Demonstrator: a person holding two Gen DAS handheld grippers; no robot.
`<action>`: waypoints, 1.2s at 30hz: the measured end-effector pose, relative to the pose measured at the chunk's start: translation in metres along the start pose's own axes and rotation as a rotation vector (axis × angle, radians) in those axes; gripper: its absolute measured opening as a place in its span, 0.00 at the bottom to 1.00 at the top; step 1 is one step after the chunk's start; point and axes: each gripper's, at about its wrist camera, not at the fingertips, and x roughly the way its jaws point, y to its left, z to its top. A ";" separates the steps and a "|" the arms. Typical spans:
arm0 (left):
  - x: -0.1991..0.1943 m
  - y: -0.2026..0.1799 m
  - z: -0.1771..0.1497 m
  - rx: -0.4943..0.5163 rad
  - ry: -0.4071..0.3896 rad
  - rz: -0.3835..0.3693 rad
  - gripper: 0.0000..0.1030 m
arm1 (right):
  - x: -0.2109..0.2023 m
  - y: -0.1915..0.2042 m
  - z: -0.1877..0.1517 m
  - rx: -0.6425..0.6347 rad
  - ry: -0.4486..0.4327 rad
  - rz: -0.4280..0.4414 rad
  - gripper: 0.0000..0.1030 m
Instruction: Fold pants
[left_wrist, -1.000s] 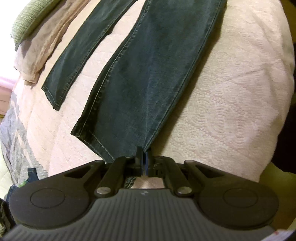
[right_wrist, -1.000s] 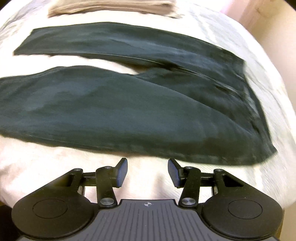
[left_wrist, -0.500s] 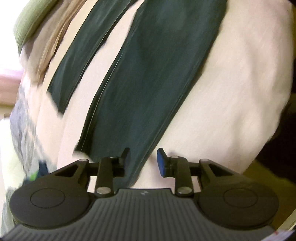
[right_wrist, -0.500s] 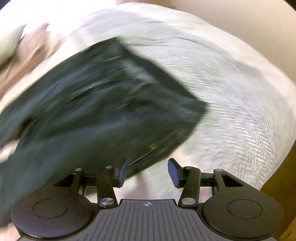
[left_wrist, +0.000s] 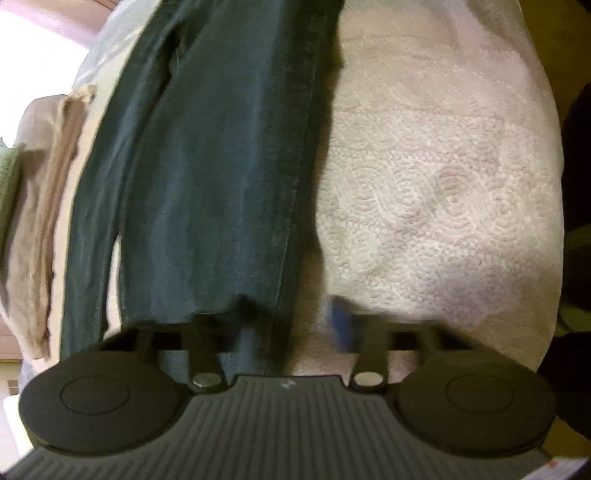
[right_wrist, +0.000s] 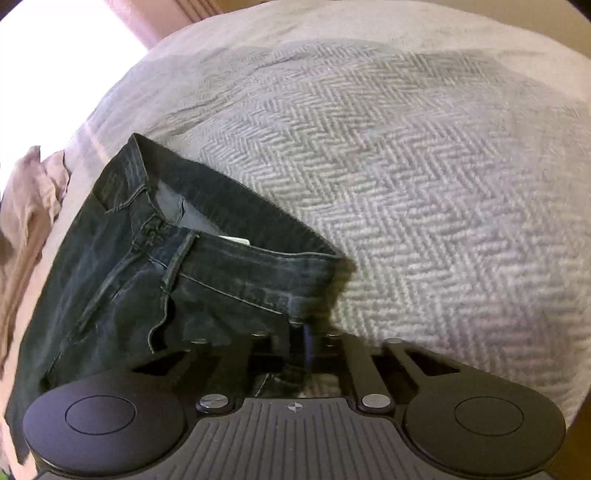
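Dark blue jeans (left_wrist: 207, 184) lie flat on the bed, one leg running from the top of the left wrist view down under my left gripper (left_wrist: 290, 319). Its jaws stand apart and are closing, with the leg's right seam edge between them; the blue pad (left_wrist: 338, 321) is over bare quilt, not pressing cloth. In the right wrist view the jeans' waistband (right_wrist: 236, 258) lies open with the fly showing. My right gripper (right_wrist: 301, 339) is shut on the near corner of that waistband, and denim bunches under its fingers.
A pale pink quilt (left_wrist: 443, 184) covers the bed to the right of the leg. A grey herringbone blanket (right_wrist: 406, 184) lies beyond the waistband. Folded tan cloth (left_wrist: 37, 221) and a green item (left_wrist: 9, 177) sit at the left edge; tan cloth (right_wrist: 26, 199) lies left of the jeans.
My left gripper let go of the leg's hem, opened and slid along the leg. My right gripper swung round from the leg to the waistband and shut on its corner.
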 end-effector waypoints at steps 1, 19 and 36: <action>-0.002 0.006 -0.001 -0.030 -0.004 -0.003 0.05 | -0.008 0.003 0.002 -0.010 -0.004 -0.007 0.00; -0.041 0.086 0.019 -0.287 -0.098 -0.199 0.16 | -0.030 0.084 0.027 -0.521 -0.085 0.032 0.27; 0.055 0.136 0.244 -0.310 -0.333 -0.180 0.36 | 0.108 0.104 0.087 -0.664 0.275 0.412 0.27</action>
